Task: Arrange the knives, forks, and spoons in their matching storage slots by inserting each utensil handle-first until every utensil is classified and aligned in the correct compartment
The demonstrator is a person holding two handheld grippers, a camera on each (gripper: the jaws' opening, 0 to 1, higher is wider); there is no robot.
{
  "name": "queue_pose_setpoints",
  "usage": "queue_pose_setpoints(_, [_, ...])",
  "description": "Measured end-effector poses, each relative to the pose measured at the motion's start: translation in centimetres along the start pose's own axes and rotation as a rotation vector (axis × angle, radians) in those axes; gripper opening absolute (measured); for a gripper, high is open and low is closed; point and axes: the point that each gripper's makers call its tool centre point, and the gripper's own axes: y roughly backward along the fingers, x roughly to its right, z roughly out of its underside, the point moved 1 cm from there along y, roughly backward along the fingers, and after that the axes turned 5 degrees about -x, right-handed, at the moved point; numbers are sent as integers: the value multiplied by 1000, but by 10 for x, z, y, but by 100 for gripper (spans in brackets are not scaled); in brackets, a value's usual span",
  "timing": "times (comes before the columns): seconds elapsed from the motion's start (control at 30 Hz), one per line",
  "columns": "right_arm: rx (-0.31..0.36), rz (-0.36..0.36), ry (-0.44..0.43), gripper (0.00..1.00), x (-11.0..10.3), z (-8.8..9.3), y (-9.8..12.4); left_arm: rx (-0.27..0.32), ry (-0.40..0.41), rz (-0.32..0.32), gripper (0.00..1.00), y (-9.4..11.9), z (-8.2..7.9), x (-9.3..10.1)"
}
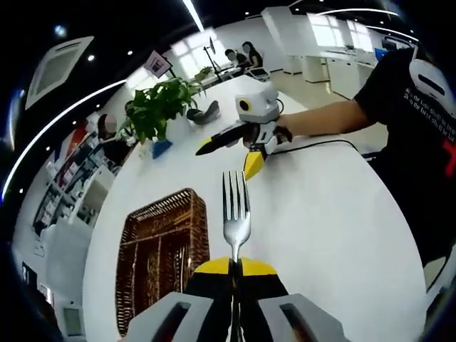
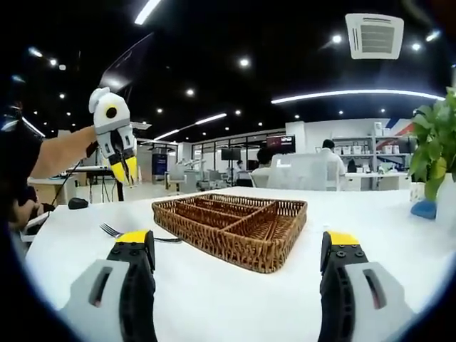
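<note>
My left gripper (image 1: 234,267) is shut on a silver fork (image 1: 236,210), gripping its handle, with the tines pointing away over the white table (image 1: 320,228). A brown wicker tray (image 1: 160,249) with long compartments lies just left of it. Beyond the fork, a person's hand holds my right gripper (image 1: 228,160) with its jaws spread. In the right gripper view, my right gripper (image 2: 239,239) stands open low over the table, facing the wicker tray (image 2: 235,221). A second fork (image 2: 110,230) lies on the table left of the tray. The left gripper (image 2: 125,174) hangs raised at upper left.
A potted green plant (image 1: 157,107) stands at the table's far edge, also visible as the plant (image 2: 434,142) at right. A dark object (image 1: 206,112) lies beside it, and a black cable (image 1: 320,142) runs across the table. A person in black (image 1: 420,107) stands at the right edge.
</note>
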Motion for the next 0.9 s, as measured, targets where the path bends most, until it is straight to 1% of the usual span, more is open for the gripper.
queue_pose_setpoints(0.17, [1, -5, 3, 100, -1, -1, -1, 1, -11, 8, 0, -4, 2, -17])
queue_pose_setpoints(0.27, [-4, -10, 7, 100, -2, 0, -3, 0, -13, 9, 0, -5, 3, -21])
queue_pose_setpoints(0.3, [-10, -12, 19, 100, -4, 1, -4, 4, -12, 7, 0, -8, 5, -31])
queue_pose_setpoints(0.37, [-10, -17, 22, 100, -6, 1, -4, 9, -10, 6, 0, -12, 7, -40])
queue_pose_setpoints(0.4, [-9, -18, 25, 100, -6, 1, -4, 7, -10, 5, 0, -15, 10, -47])
queue_pose_setpoints(0.53, [-2, -12, 13, 100, -3, 1, -4, -8, -12, 6, 0, -28, 20, -64])
queue_pose_setpoints(0.57, [3, -7, 12, 100, -1, 0, -4, -10, -13, 6, 0, -29, 21, -65])
queue_pose_setpoints(0.6, [3, -8, 10, 100, -1, 0, -3, -22, -17, 8, 0, -34, 26, -71])
queue_pose_setpoints(0.7, [14, -7, 4, 100, -1, -2, -2, -33, -20, 7, 0, -42, 34, -85])
queue_pose_setpoints(0.8, [7, -3, 8, 100, 1, 1, -3, -40, -16, 1, 0, -52, 41, -101])
queue_pose_setpoints(0.9, [14, -5, -2, 100, 1, 0, -3, -50, -21, 2, 0, -57, 46, -110])
